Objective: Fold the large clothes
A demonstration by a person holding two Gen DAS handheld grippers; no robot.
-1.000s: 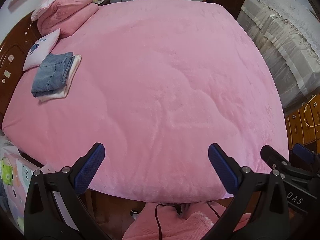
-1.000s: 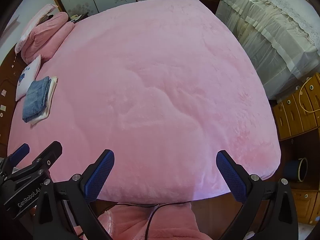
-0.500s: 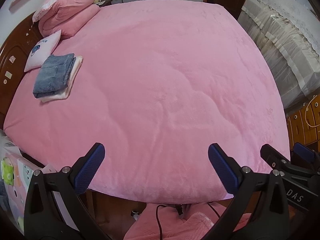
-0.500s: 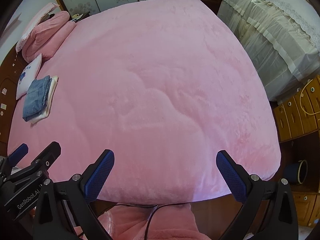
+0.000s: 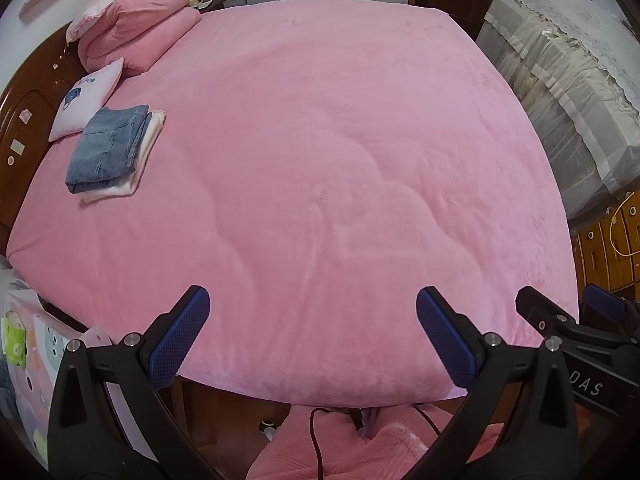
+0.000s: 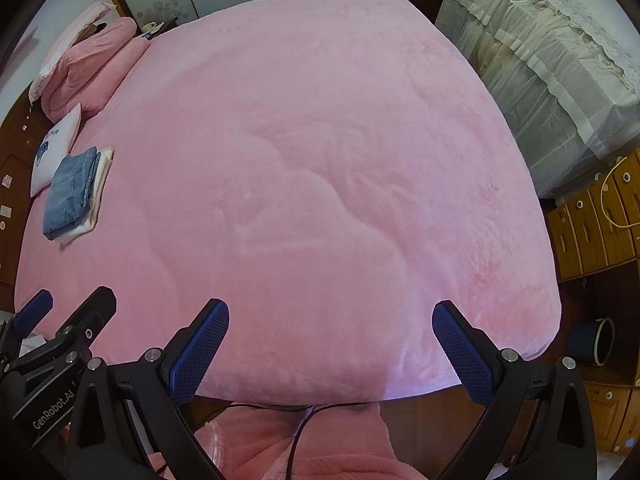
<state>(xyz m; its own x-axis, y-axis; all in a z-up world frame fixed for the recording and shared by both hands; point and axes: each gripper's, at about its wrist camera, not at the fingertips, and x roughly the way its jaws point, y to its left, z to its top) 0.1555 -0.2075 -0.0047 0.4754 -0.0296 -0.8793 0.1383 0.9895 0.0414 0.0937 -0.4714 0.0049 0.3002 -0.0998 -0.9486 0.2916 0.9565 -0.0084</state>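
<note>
Both grippers have barely shifted: left gripper [image 5: 308, 338] and right gripper [image 6: 330, 346] hover wide open, empty, over the pink plush bed's near edge [image 5: 320, 388]; folded blue denim garment [image 5: 108, 148] lies far-left, by the headboard, nearer the left gripper.

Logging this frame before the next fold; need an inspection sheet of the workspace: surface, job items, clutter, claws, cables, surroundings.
Surface: pink bedspread, spread flat, shallow creases mid-bed.
Job's things: folded jeans stacked on folded cream garment, near the headboard side; no unfolded garment on the bed.
Clutter: small white pillow; folded pink quilt at the far corner.
Claws: left claw open, holding nothing; right claw open, holding nothing; both above the near bed edge.
Cables: dark cable over pink fabric below the claws.
Surroundings: wooden headboard, covered furniture, wooden drawers.
</note>
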